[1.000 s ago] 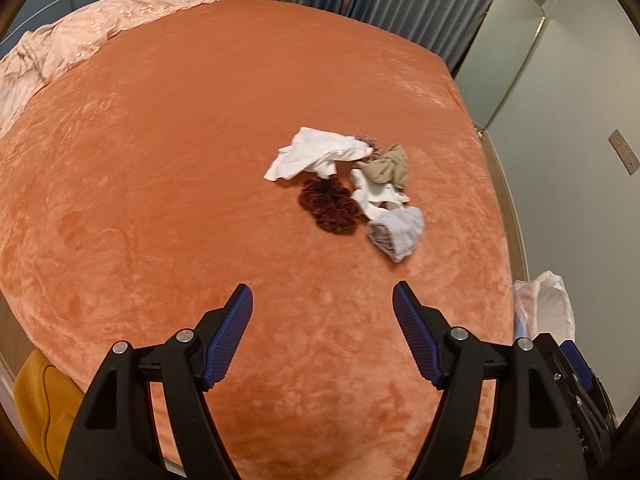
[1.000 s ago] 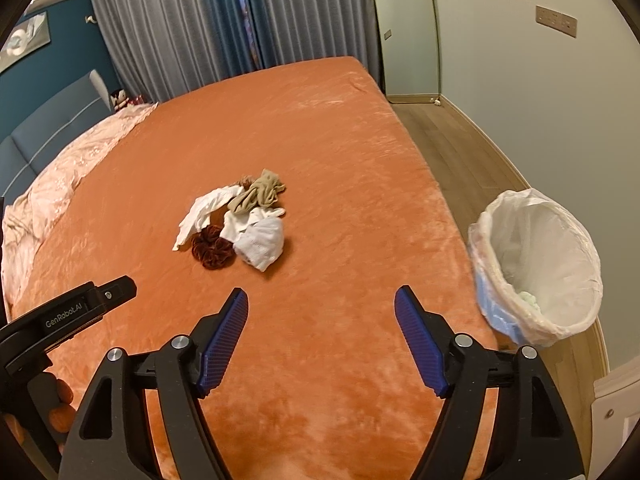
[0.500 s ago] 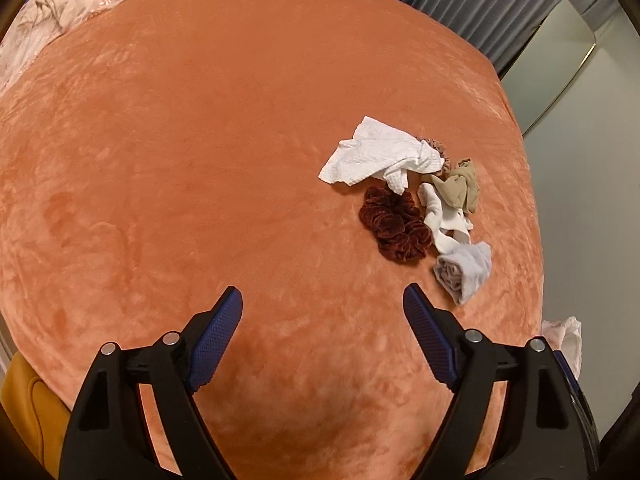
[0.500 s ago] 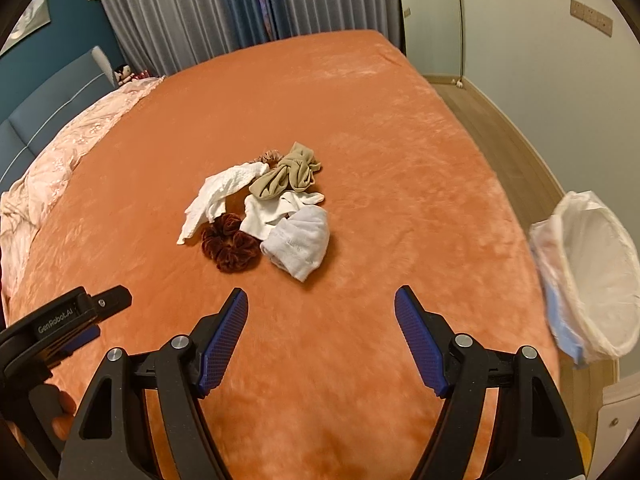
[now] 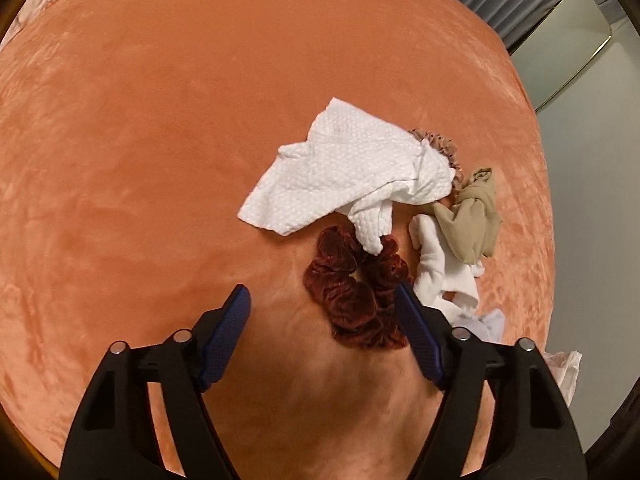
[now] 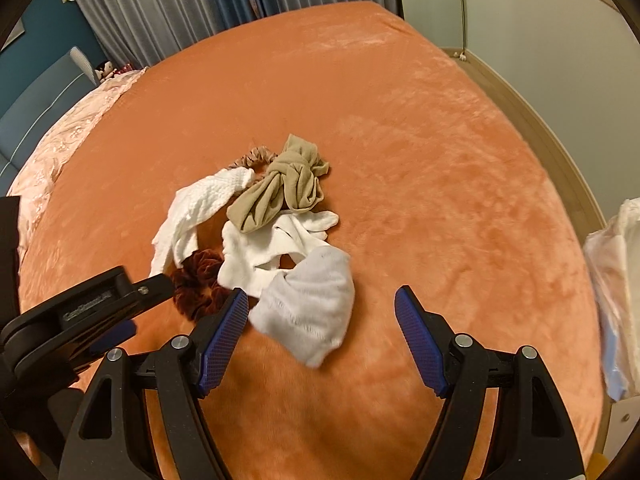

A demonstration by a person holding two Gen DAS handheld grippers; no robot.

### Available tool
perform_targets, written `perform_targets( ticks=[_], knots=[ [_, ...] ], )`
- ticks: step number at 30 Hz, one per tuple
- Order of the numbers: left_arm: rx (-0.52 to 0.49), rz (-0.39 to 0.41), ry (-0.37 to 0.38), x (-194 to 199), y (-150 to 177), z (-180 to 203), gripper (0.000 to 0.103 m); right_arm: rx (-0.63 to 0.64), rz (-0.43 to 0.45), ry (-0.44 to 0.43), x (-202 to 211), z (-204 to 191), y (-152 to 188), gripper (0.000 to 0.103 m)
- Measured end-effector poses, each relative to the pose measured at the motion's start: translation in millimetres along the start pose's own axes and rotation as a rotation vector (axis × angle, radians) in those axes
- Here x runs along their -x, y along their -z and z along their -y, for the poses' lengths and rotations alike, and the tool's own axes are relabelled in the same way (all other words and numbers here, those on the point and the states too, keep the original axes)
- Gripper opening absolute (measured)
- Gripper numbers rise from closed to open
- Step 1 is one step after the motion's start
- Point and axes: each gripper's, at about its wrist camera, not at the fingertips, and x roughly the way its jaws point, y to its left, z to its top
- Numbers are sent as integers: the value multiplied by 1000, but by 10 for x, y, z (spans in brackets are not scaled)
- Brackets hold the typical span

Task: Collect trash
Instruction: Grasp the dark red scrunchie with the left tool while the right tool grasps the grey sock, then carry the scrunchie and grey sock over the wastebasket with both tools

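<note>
Both grippers have dropped close over the pile: left gripper (image 5: 322,298), fingers just narrowing, empty, scrunchie (image 5: 356,292) at one o'clock; right gripper (image 6: 322,298) wide, empty (sock (image 6: 310,306) between), so grasping looks imminent.

A bed (image 6: 400,128) with an orange plush cover fills most of both views. In the right wrist view, grey pleated curtains (image 6: 168,12) hang at 11 to 12 o'clock. A dark teal wall (image 6: 36,36) and a blue padded headboard (image 6: 36,108) stand at 9 to 10 o'clock, beside pink patterned bedding (image 6: 68,140). A pale wall (image 6: 552,32) occupies 1 to 2 o'clock, above a wooden floor strip (image 6: 536,120). Lighting is warm and indoor.
</note>
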Motion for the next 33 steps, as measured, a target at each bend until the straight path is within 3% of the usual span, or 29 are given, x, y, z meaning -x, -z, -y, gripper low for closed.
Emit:
perform_targets(
  ticks=[4,6,9,14,17,33],
  knots=[
    [-25,-28,-3,-174,1,34,49,-22,-36,-2,-199,17,26,73],
    [-53,-31,0,-219,32,55,28,-30,-53,-17,-262,28,53,70],
    [-59,-26,11,-200,61,65,19,-29,-78,-61,-301,22,91,46],
    [-55,-16,21,-77,136,87,16,10,-70,-82,-174,-41,124,27],
    [-65,-8,22,44,223,107,15,12,-66,-111,-46,-19,176,24],
    [-156,86,89,978,863,492,15,-20,70,-148,1032,532,488,22]
  ],
)
